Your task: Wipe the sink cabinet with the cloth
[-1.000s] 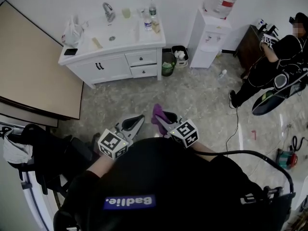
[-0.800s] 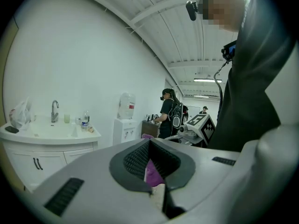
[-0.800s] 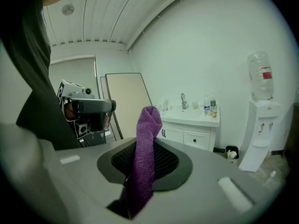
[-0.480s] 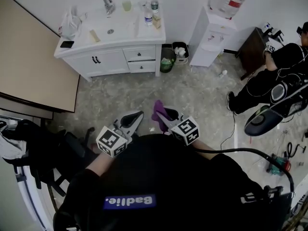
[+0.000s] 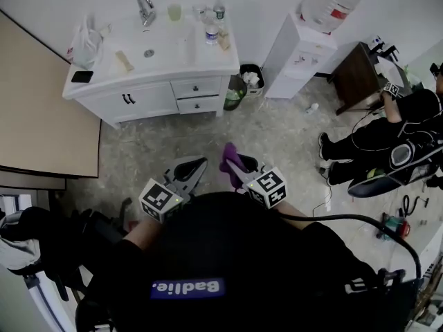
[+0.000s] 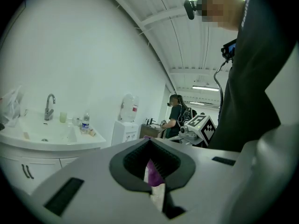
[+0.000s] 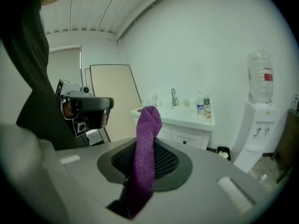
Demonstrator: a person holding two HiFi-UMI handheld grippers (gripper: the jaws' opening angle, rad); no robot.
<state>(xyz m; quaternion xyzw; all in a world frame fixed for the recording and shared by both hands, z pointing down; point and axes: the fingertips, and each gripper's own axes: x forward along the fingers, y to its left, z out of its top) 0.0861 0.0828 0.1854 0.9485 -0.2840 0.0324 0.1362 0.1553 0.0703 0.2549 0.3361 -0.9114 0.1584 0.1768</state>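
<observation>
The white sink cabinet (image 5: pixel 156 92) stands against the far wall, some way across the floor from me; it also shows in the left gripper view (image 6: pixel 42 146) and the right gripper view (image 7: pixel 184 125). My right gripper (image 5: pixel 239 169) is held in front of my body, shut on a purple cloth (image 5: pixel 229 158) that sticks up from between its jaws (image 7: pixel 145 143). My left gripper (image 5: pixel 190 171) is beside it on the left, jaws shut with nothing held (image 6: pixel 152 171). Both grippers are well short of the cabinet.
Bottles (image 5: pixel 212 30), a cup, a plastic bag (image 5: pixel 84 43) and a phone (image 5: pixel 82 77) lie on the countertop. A bin (image 5: pixel 237 92) and a water dispenser (image 5: pixel 301 50) stand right of the cabinet. A beige board (image 5: pixel 41 116) leans at left. A person (image 5: pixel 394 133) sits at right.
The cabinet has slid left and looks nearer in the head view as I move toward it. Both grippers keep their pose; the cloth stays held.
</observation>
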